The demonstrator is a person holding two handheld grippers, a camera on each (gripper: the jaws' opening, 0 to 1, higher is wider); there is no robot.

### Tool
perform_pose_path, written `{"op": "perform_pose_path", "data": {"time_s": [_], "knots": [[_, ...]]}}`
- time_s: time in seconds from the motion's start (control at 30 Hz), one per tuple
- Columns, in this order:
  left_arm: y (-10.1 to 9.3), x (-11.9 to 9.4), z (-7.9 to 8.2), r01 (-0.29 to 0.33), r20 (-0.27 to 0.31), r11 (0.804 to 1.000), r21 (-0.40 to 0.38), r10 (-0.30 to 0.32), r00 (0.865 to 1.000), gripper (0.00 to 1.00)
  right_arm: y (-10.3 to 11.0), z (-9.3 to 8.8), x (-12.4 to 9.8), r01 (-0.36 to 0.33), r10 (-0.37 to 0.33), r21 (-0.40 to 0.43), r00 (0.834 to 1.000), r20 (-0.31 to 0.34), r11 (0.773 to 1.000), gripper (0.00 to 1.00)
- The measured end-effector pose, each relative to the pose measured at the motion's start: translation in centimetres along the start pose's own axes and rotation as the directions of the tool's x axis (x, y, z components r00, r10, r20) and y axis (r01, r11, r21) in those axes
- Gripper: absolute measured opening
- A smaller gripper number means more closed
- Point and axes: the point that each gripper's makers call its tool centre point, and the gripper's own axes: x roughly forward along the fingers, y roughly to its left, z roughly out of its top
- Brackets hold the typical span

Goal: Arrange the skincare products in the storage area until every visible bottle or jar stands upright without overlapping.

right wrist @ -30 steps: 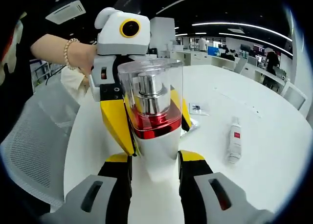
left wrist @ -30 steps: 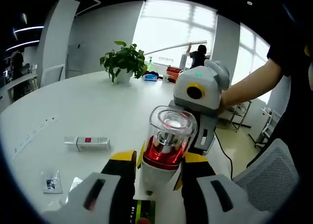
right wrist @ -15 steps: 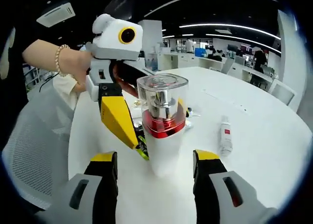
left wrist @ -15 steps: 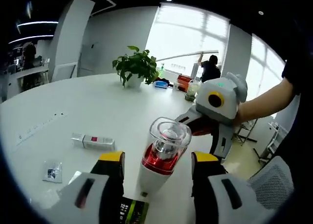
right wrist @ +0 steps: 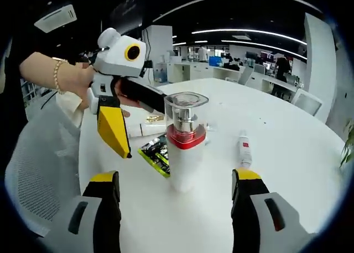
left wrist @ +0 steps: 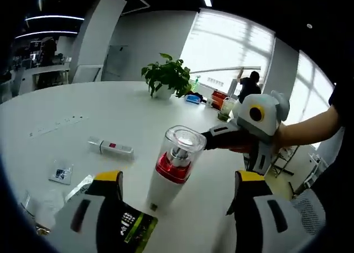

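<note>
In my left gripper view, my left gripper point(left wrist: 174, 195) has its jaws spread wide, gripping nothing, and the white pump bottle point(left wrist: 171, 167) with the red collar stands on the white tabletop point(left wrist: 83, 115) just ahead between them, the right gripper point(left wrist: 255, 126) beyond. In the right gripper view, my right gripper point(right wrist: 176, 189) is spread too, the bottle point(right wrist: 184, 142) upright and free between the jaws, a small tube point(right wrist: 244, 149) lying to its right and a green packet point(right wrist: 157, 155) flat just left of it.

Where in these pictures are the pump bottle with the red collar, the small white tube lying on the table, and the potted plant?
pump bottle point(right wrist: 184, 159): right gripper view, on its white body below the red collar.
white tube point(right wrist: 244, 152): right gripper view, on the middle of the tube.
potted plant point(left wrist: 166, 76): left gripper view, on its green leaves.
</note>
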Motion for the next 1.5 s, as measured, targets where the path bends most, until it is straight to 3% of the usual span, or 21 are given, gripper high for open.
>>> {"op": "perform_pose_path", "data": {"time_s": [0.13,0.2,0.7,1.03,1.17,1.43,1.5], "knots": [[0.2,-0.8,-0.1,-0.027,0.012,0.998,-0.055,0.027,1.0,0.75,0.2,0.1,-0.3,0.008,-0.008,0.0,1.0,-0.002,1.0,0.84],[0.7,-1.3,-0.1,-0.043,0.027,0.995,-0.084,0.046,0.999,0.79,0.1,0.0,-0.4,0.017,-0.017,0.003,1.0,0.001,1.0,0.86],[1.8,-6.2,-2.2,-0.158,0.028,0.977,-0.142,0.163,0.986,0.95,0.5,0.7,-1.7,0.059,-0.06,0.037,0.998,0.035,0.998,0.93],[2.2,-10.6,-3.2,-0.228,0.047,0.955,-0.191,0.241,0.969,0.99,2.0,1.4,-2.4,0.071,-0.074,0.062,0.996,0.053,0.996,0.96],[1.4,-12.3,-3.9,-0.253,0.053,0.946,-0.201,0.268,0.962,0.99,2.5,1.7,-2.7,0.08,-0.083,0.054,0.995,0.055,0.995,0.96],[1.2,-17.0,-4.4,-0.341,0.062,0.925,-0.167,0.355,0.933,0.99,3.4,2.2,-3.6,0.096,-0.102,0.072,0.992,0.071,0.993,0.97],[1.9,-18.0,-4.7,-0.354,0.065,0.918,-0.177,0.37,0.927,0.99,3.7,2.1,-3.6,0.1,-0.106,0.078,0.992,0.068,0.992,0.97]]}}
